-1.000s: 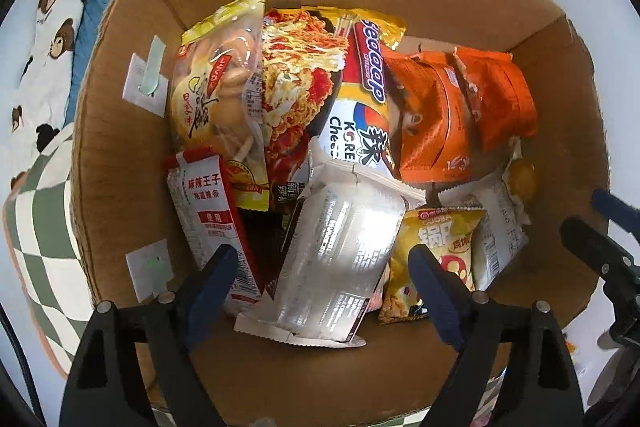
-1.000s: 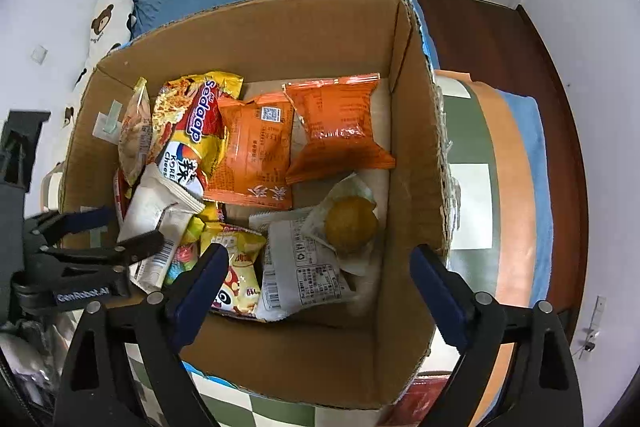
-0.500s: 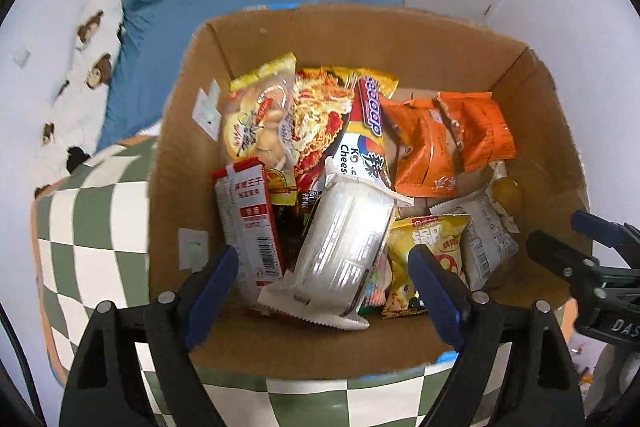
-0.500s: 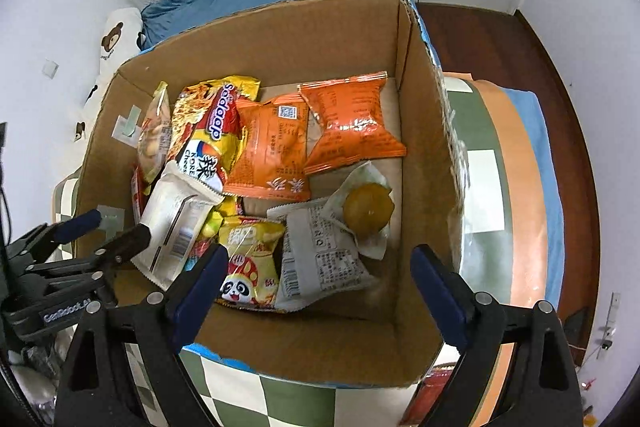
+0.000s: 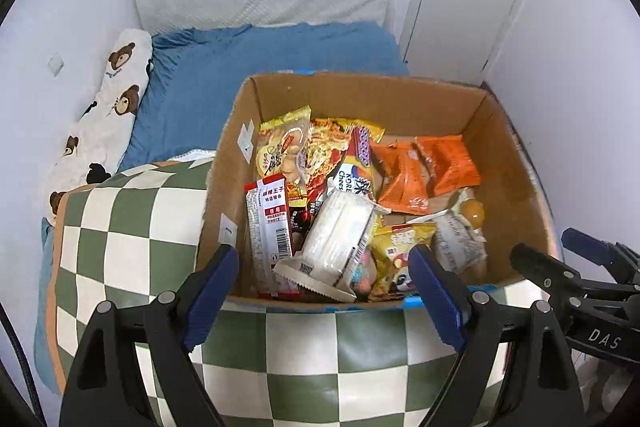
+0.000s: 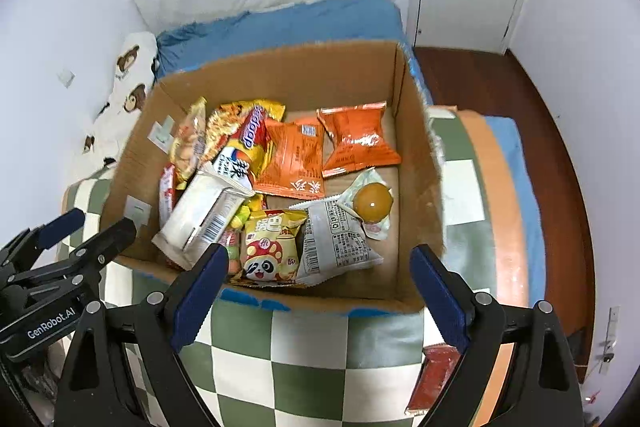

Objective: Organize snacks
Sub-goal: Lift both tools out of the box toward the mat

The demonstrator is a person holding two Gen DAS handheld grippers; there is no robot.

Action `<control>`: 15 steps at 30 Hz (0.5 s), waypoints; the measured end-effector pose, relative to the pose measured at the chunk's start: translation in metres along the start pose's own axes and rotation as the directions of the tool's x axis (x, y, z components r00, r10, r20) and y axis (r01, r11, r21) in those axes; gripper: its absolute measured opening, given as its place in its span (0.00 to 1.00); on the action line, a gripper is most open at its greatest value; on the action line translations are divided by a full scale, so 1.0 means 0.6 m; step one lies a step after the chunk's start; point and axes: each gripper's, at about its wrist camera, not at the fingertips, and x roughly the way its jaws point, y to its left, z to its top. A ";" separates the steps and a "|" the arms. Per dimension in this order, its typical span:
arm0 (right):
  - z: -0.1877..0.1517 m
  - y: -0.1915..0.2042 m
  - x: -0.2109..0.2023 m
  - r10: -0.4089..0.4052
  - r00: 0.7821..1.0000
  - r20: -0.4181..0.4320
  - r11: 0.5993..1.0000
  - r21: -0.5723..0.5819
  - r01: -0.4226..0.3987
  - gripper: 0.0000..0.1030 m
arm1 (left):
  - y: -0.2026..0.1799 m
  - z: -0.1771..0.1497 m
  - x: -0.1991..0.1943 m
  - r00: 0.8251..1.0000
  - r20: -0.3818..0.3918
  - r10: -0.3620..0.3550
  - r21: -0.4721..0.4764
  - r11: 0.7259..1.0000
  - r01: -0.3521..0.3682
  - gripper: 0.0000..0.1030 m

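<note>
Both my tools, left (image 5: 324, 281) and right (image 6: 316, 279), have pulled up and back from the box (image 5: 516, 187) of snacks (image 6: 268, 247), jaws apart and empty as before.

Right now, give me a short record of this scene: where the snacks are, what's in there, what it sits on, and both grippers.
container: cardboard box, open top
contents: orange packets, noodle packs, panda snack bag, white wrapped pack
box sits on: checkered blanket, on a bed
left gripper: open, empty
right gripper: open, empty
</note>
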 end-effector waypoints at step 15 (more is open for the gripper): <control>-0.103 0.021 -0.180 -0.025 0.976 0.216 0.999 -0.021 0.030 0.92 | -0.019 -0.078 -0.162 0.985 0.173 -0.009 0.022 1.000 0.005 0.84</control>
